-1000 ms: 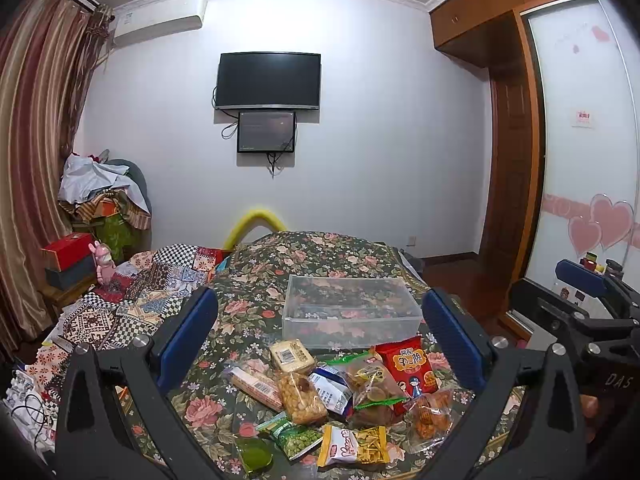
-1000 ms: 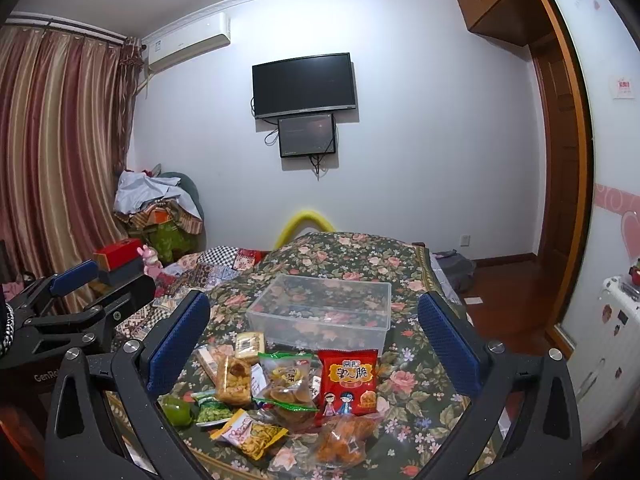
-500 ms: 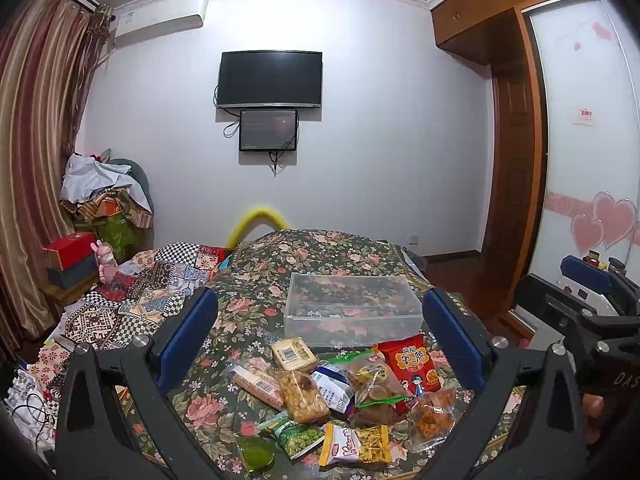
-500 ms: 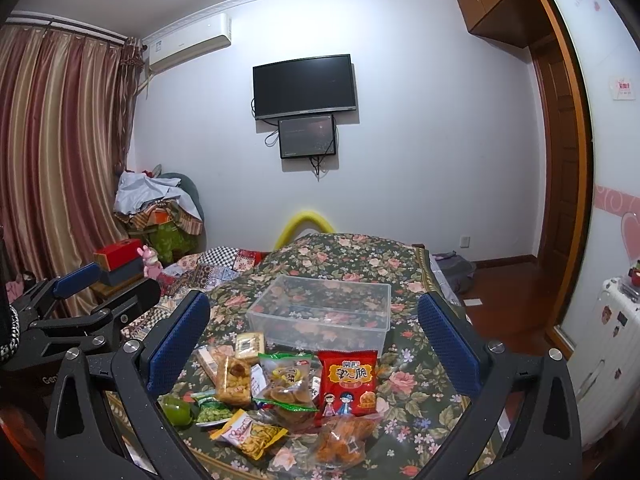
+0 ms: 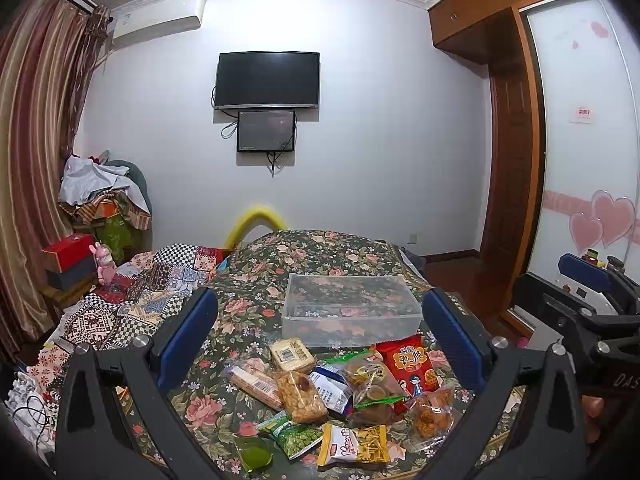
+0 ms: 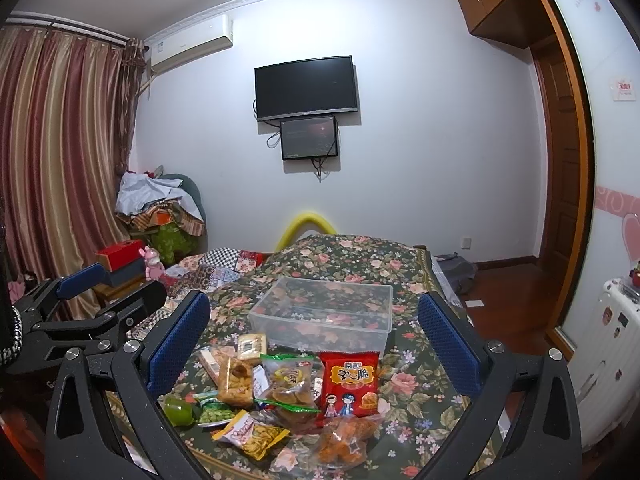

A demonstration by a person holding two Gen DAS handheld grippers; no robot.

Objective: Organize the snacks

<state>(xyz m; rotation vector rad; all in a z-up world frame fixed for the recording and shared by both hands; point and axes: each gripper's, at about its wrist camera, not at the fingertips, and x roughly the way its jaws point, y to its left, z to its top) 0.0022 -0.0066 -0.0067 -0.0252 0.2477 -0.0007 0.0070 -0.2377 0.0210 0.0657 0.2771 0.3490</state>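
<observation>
A pile of snack packets lies at the near end of a floral-covered table (image 5: 256, 304): a red packet (image 5: 410, 364) (image 6: 350, 382), a yellow-white packet (image 5: 354, 444) (image 6: 252, 436), a green pea packet (image 5: 296, 438) and several clear bags. Behind them stands an empty clear plastic box (image 5: 350, 308) (image 6: 326, 314). My left gripper (image 5: 320, 340) is open and empty above the pile. My right gripper (image 6: 314, 344) is open and empty above the pile too. Each gripper shows at the side of the other's view, the right one (image 5: 588, 312) and the left one (image 6: 84, 312).
A patchwork-covered surface (image 5: 132, 300) lies left of the table, with a red box (image 5: 70, 250) and a pink toy (image 5: 105, 266) beside it. A white suitcase (image 6: 616, 344) stands at the right. A TV (image 5: 267, 80) hangs on the far wall.
Both views have shifted very slightly; the grippers stay open and the snacks have not moved.
</observation>
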